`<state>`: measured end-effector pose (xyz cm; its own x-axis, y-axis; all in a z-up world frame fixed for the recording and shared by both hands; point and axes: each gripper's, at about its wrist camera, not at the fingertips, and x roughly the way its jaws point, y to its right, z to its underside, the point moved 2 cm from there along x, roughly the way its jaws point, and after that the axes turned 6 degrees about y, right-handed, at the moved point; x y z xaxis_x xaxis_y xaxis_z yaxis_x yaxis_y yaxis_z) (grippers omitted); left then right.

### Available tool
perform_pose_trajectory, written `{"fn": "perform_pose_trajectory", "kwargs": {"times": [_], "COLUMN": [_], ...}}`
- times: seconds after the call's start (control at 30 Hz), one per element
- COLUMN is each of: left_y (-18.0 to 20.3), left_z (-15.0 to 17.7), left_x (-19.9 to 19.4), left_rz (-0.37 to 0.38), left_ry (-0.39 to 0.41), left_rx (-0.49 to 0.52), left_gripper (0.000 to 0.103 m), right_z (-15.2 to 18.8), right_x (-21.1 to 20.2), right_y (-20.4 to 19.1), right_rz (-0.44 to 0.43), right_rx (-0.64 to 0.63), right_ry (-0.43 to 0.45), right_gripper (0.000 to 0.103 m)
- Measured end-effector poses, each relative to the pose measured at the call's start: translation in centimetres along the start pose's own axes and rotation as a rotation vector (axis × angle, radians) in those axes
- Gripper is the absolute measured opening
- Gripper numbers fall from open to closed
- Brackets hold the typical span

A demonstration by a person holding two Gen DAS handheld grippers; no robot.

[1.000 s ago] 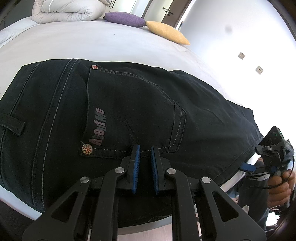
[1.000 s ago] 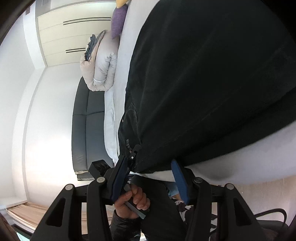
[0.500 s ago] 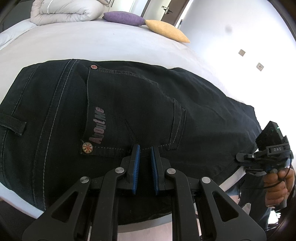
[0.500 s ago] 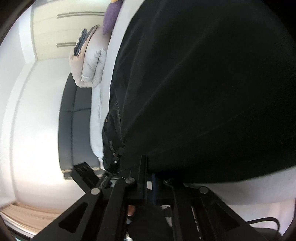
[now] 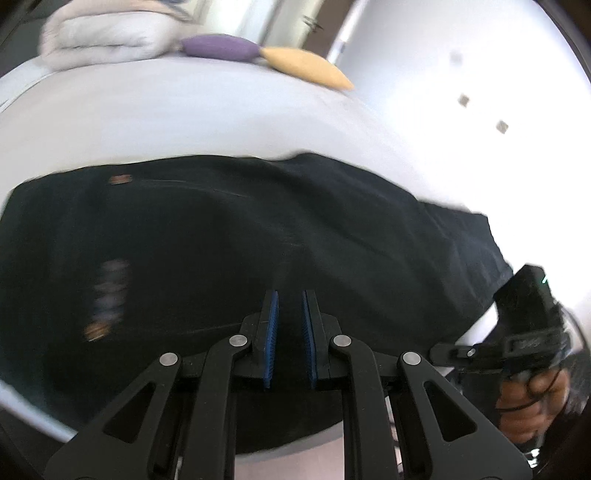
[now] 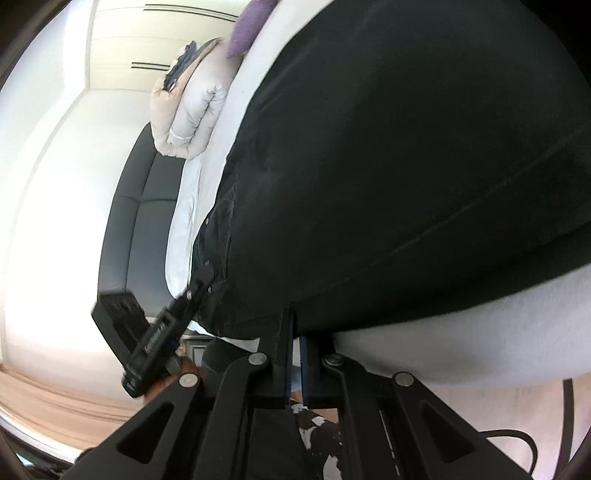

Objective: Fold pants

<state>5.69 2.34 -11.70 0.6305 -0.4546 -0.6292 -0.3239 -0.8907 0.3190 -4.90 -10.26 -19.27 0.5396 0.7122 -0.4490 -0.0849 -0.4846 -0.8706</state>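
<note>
Since a second ago the right gripper [image 6: 295, 347] has gone from standing wide at the near edge of the black jeans [image 6: 388, 166] to nipping that edge: its blue pads are nearly together with a thin lip of dark cloth pinched between them, and the jaws are easing open a touch at this instant, though cloth is between them. The left gripper [image 5: 290, 332] was clenched on a fold of denim near the back pocket a second ago and is clenched on it now; its view has smeared and the jeans have slid lower in it, so the cloth there seems to be coming up off the bed.

My reading is that both claws now have the near long edge, which is what a lengthwise fold needs; carrying it over to the far edge would be the next thing. The right grip looks shallow, so it could slip.

Close in, the jeans lie flat across a pale sheet [image 5: 221, 122], their near edge hanging slightly past the side of the bed. The person's right hand [image 5: 532, 402] shows at the far right in the left view. Farther off sit a rolled white duvet [image 5: 107, 35], a purple cushion [image 5: 218, 48] and a yellow cushion [image 5: 306, 68]. Beyond the bed are a dark sofa [image 6: 144, 214], white wardrobe doors and a wooden floor.
</note>
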Motion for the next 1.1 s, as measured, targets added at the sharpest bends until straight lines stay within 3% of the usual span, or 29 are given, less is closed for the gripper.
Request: {"fn": "perform_pose_trajectory", "kwargs": {"times": [0.07,0.2,0.23,0.27,0.33,0.7,0.8,0.83,0.9,0.93,0.97,1.0,1.1], "left_y": [0.7,-0.4,-0.6,-1.0,-1.0,0.5,0.6,0.6,0.4,0.4,0.3,0.4,0.3], "left_z": [0.4,1.3,1.3,1.4,1.5,2.1,2.0,2.0,2.2,2.2,2.2,2.2,2.3], "left_x": [1.8,2.2,2.2,2.2,2.2,1.7,1.5,1.4,1.3,1.3,1.3,1.4,1.3], "left_rz": [-0.009,0.027,0.039,0.052,0.05,0.024,0.015,0.018,0.025,0.026,0.025,0.024,0.024], "left_ry": [-0.044,-0.029,-0.03,-0.032,-0.031,-0.029,-0.033,-0.032,-0.029,-0.028,-0.028,-0.028,-0.028], "left_rx": [0.033,-0.012,-0.023,-0.035,-0.029,-0.015,-0.008,-0.012,-0.022,-0.024,-0.023,-0.02,-0.019], "left_gripper": [0.013,0.012,0.012,0.012,0.012,0.012,0.012,0.012,0.012,0.012,0.012,0.012,0.012], "right_z": [-0.8,-2.9,-3.3,-3.6,-3.8,-2.9,-3.7,-4.2,-5.1,-5.5,-5.5,-5.5,-5.0], "right_x": [-1.6,-6.7,-7.7,-8.4,-9.4,-9.3,-10.2,-11.1,-13.7,-14.5,-14.9,-15.3,-15.6], "right_y": [0.4,2.5,3.2,3.9,5.4,6.0,5.9,6.1,7.1,7.8,8.2,8.7,9.8], "right_rz": [-0.01,-0.005,-0.001,0.015,0.059,0.05,0.046,0.047,0.059,0.058,0.064,0.089,0.083], "right_rx": [0.024,0.105,0.123,0.14,0.181,0.176,0.17,0.17,0.195,0.22,0.234,0.244,0.272], "right_ry": [0.06,0.239,0.264,0.276,0.287,0.302,0.313,0.339,0.416,0.436,0.437,0.438,0.446], "right_gripper": [0.024,0.03,0.027,0.01,0.003,0.001,0.013,0.02,0.023,0.021,0.008,0.004,0.001]}}
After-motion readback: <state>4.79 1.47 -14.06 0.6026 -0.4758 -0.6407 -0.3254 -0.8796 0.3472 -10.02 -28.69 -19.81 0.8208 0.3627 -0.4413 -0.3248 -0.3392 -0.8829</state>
